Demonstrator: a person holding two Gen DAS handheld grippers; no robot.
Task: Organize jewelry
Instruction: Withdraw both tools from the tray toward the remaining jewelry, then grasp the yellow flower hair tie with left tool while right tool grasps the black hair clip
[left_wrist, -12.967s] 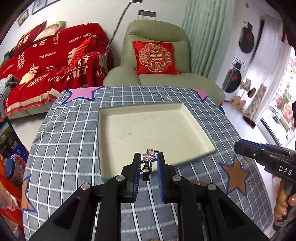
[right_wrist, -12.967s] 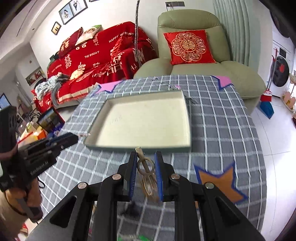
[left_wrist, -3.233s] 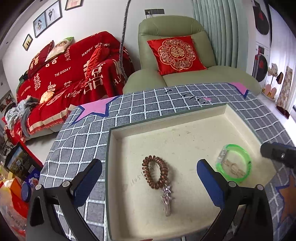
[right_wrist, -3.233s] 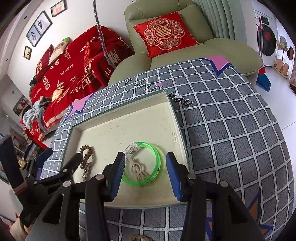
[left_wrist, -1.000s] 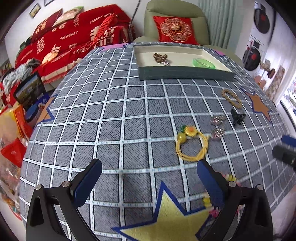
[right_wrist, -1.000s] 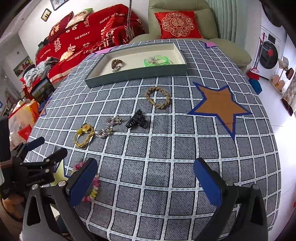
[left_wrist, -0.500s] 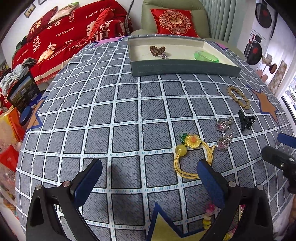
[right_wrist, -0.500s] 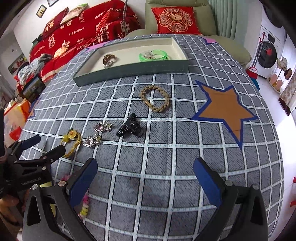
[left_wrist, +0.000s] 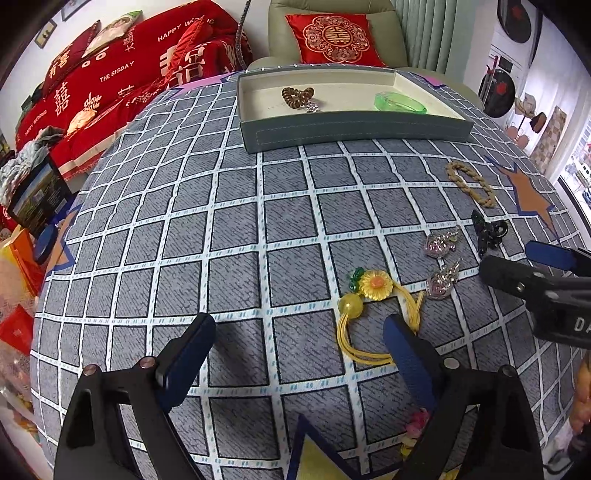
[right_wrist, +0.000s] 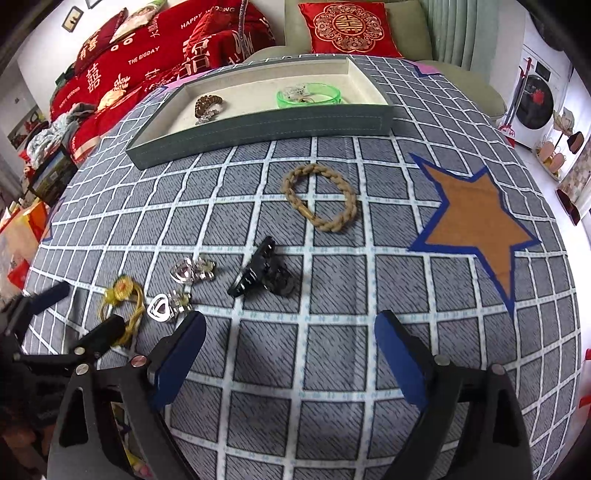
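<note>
My left gripper (left_wrist: 295, 328) is open wide, low over the checked cloth. Its right finger (left_wrist: 402, 343) overlaps the cord of a yellow sunflower hair tie (left_wrist: 373, 306). My right gripper (right_wrist: 290, 325) is open, its jaws closing with nothing between them. A black hair claw (right_wrist: 264, 275) lies just ahead of it. Two heart earrings (right_wrist: 168, 308) sit to the claw's left, and a braided beige bracelet (right_wrist: 319, 199) lies beyond. The grey tray (right_wrist: 258, 127) at the far side holds a brown coil tie (right_wrist: 208, 103) and a green bangle (right_wrist: 308, 95).
A flower-bead bracelet (left_wrist: 417, 430) peeks out under my left gripper near the table's front edge. The cloth has an orange star patch (right_wrist: 476, 218) at the right. A red-covered sofa (left_wrist: 110, 74) and a green armchair (left_wrist: 332, 22) stand behind the table.
Both grippers have dropped closer to the cloth, so the loose jewelry looks larger and nearer. The right gripper's jaws have narrowed slightly.
</note>
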